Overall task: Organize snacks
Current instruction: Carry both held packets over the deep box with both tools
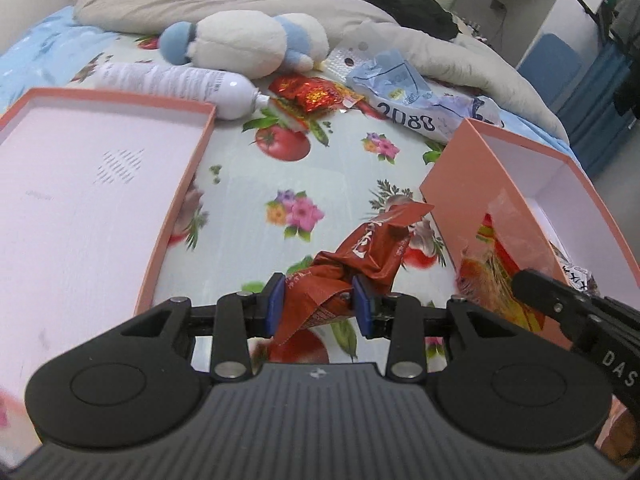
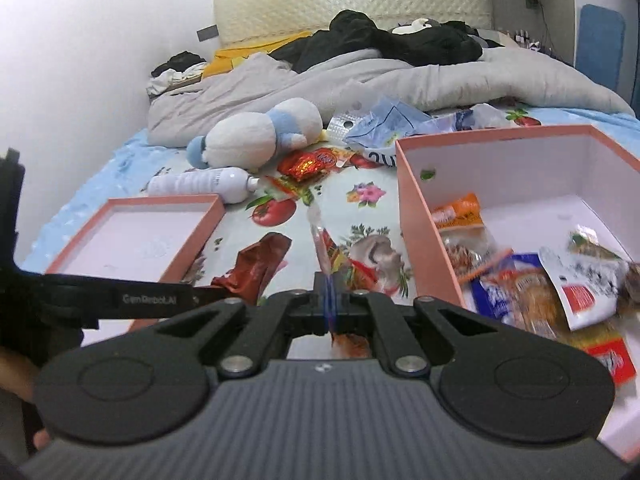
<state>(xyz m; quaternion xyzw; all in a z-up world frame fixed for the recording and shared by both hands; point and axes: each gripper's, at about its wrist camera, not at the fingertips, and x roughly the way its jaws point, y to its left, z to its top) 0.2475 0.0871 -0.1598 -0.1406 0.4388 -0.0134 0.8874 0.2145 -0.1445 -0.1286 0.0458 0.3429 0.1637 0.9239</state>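
Two snack packets are in the air at once, one in each claw.

Left wrist view: the left claw (image 1: 319,306) is clamped on a crumpled dark red foil snack packet (image 1: 356,264), its blue pads (image 1: 277,303) pressing the wrapper's lower part while the rest sticks out ahead of the tips. To the right of the claw stands the deep salmon-pink cardboard box (image 1: 448,196), the likely home for the snacks; to the left lies the shallow salmon-pink box lid (image 1: 180,184), with nothing in it. Ahead on the flower-and-tomato printed sheet (image 1: 248,184) lie a shiny red snack wrapper (image 1: 310,92), a white bottle (image 1: 176,80) and a blue-and-white plush toy (image 1: 244,42). The right claw's black finger enters from the lower right with an orange packet.

Right wrist view: the right claw (image 2: 330,296) is pressed together on a thin clear-and-orange plastic snack sachet (image 2: 322,240), which stands edge-on ahead of the tips. The box is just right of the claw, its floor already holding several packets (image 2: 516,292).

To do this step well, I would carry each packet fully over the near wall, clear of the rim, before letting go. One claw should release at a time so they do not collide. The thin sachet may cling to the pads, so spread them wide.
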